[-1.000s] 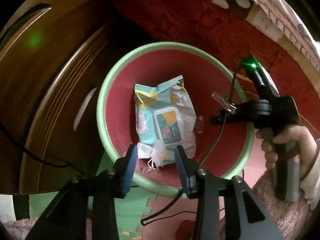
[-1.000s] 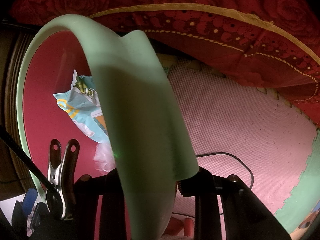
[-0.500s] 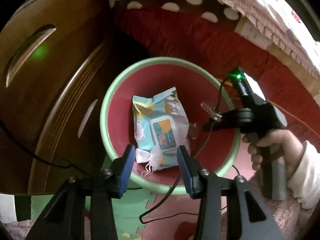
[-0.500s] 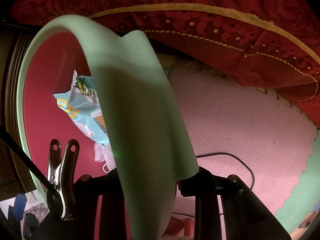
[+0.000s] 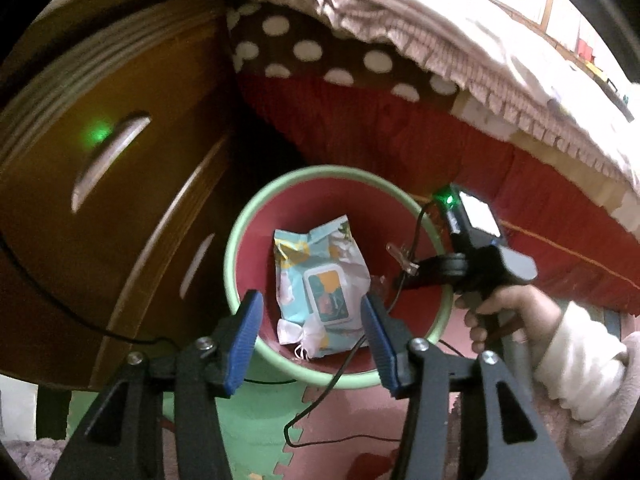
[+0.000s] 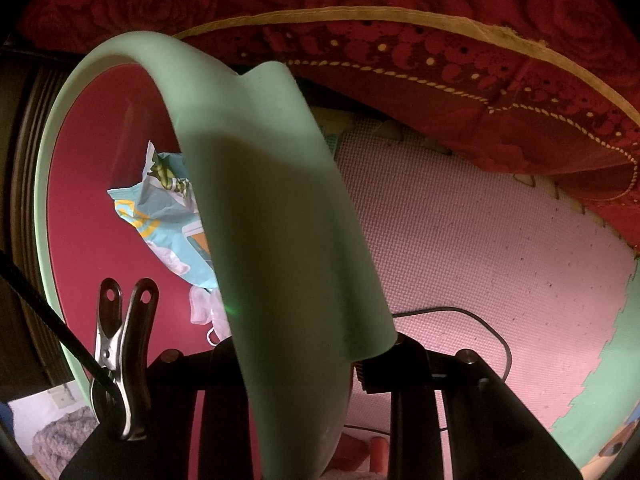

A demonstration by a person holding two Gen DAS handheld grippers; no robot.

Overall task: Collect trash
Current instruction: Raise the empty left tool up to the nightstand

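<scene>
Two tongs are working at a green bin with a wet-wipes pack lying inside it.

Left tongs [image 5: 310,334] are hovering above the bin [image 5: 240,240] with their blue pads apart and nothing between them; the jaws have just been opening. Below them the wipes pack [image 5: 320,292], pale blue with a white flip lid, is lying on the bin's red inside beside a crumpled white tissue [image 5: 304,334]; its printing is too blurred to read. Right tongs [image 6: 298,364] are gripping the bin's green wall [image 6: 272,220], held narrow around it, with a person's hand [image 5: 508,316] squeezing the handle. A metal clip [image 6: 120,356] is pinning a black cable to those tongs. Pink and green foam floor mats [image 6: 480,248] are lying under the bin, beside a wooden drawer front [image 5: 100,200] and a red bed skirt [image 5: 400,140].
</scene>
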